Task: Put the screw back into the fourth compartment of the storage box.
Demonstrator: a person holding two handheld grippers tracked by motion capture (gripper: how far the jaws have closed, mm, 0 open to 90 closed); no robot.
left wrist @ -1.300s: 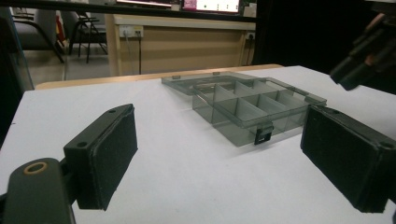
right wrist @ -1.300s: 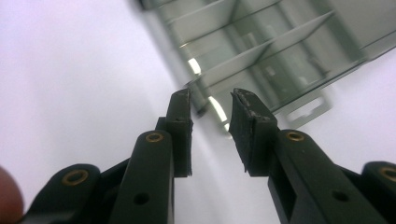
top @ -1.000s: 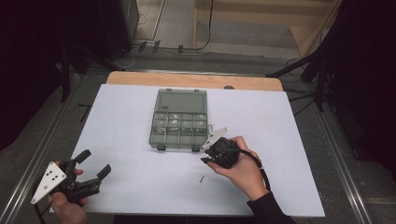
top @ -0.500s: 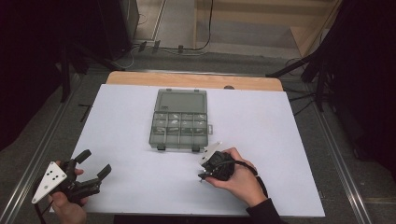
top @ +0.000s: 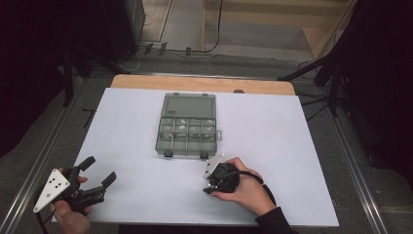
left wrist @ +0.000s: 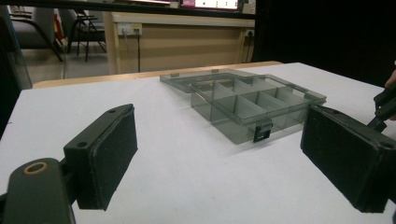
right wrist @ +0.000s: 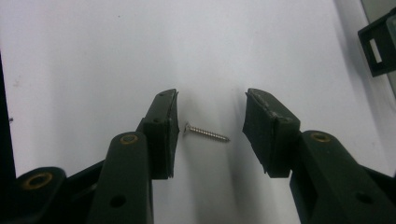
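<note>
A small silver screw (right wrist: 207, 132) lies flat on the white table (top: 292, 146). My right gripper (right wrist: 211, 112) points down over it, one jaw on each side, pads clear of it. Its jaws have just been opening and stand open. In the high view the right gripper (top: 209, 187) sits in front of the box, held by a hand. A smoky clear compartment box (top: 187, 129) lies with its lid back at the table's middle, and it faces the left gripper view as the box (left wrist: 247, 100). My left gripper (top: 100, 171) rests open and holds nothing at the front left corner.
A wooden strip (top: 202, 84) runs along the table's far edge, with a small dark knob (top: 238, 91) on it. Metal rails and dark stands flank the table on the floor. The box's latch (left wrist: 261, 132) faces the left gripper (left wrist: 224, 154).
The right hand has come down and towards the front from beside the box's front right corner, and its gripper now stands over the screw. The left gripper has stayed where it was.
</note>
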